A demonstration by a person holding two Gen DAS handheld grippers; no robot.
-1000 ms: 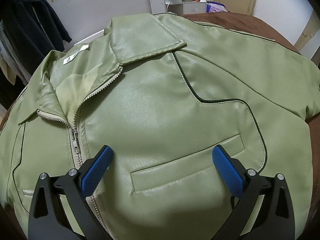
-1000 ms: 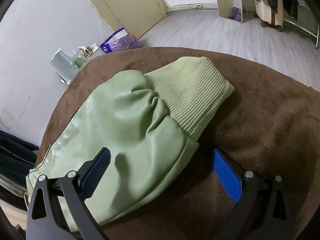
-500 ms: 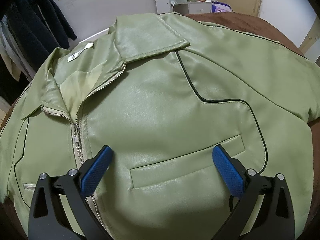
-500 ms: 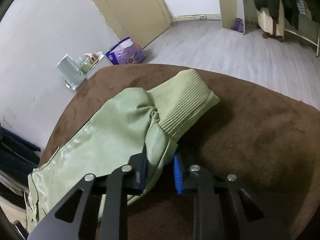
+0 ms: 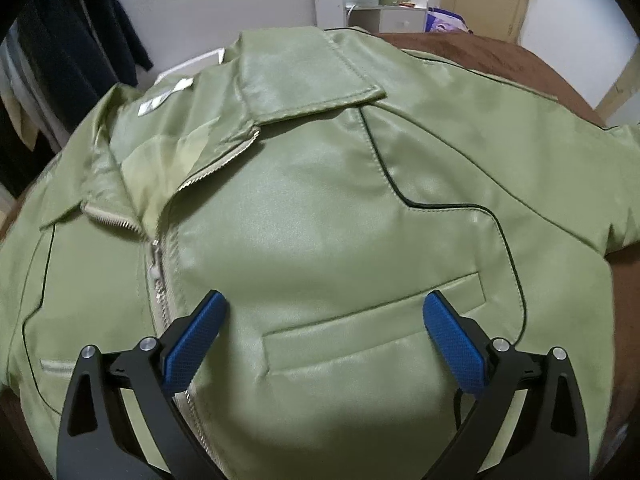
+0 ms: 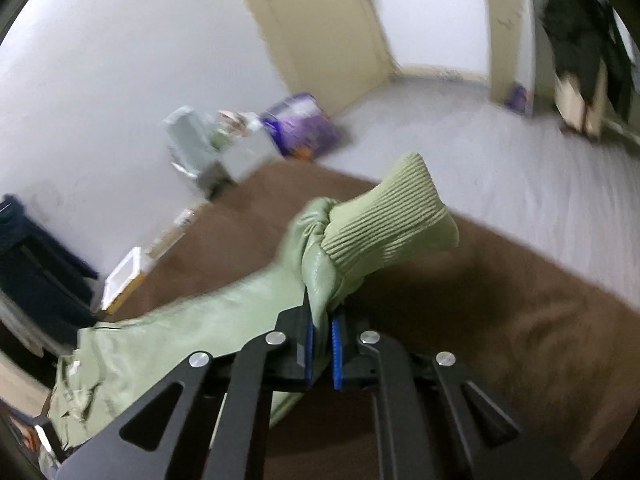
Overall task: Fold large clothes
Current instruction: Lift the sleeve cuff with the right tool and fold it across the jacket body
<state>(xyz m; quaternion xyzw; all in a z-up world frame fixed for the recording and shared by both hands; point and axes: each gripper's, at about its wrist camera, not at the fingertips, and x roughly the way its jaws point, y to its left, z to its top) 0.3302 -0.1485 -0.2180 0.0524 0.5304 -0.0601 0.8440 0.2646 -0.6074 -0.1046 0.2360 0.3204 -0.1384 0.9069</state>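
Two views. Left wrist: left claw (image 5: 322, 330) spread wide above green jacket (image 5: 320, 208), laid flat on brown blanket (image 5: 500, 50). Right wrist: right claw (image 6: 321, 350) pinched on sleeve (image 6: 320, 276) below ribbed cuff (image 6: 392, 228), lifted off blanket.

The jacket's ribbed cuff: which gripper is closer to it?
Right. The right gripper pinches the sleeve just behind the ribbed cuff. The left gripper hangs open over the jacket's chest pocket.
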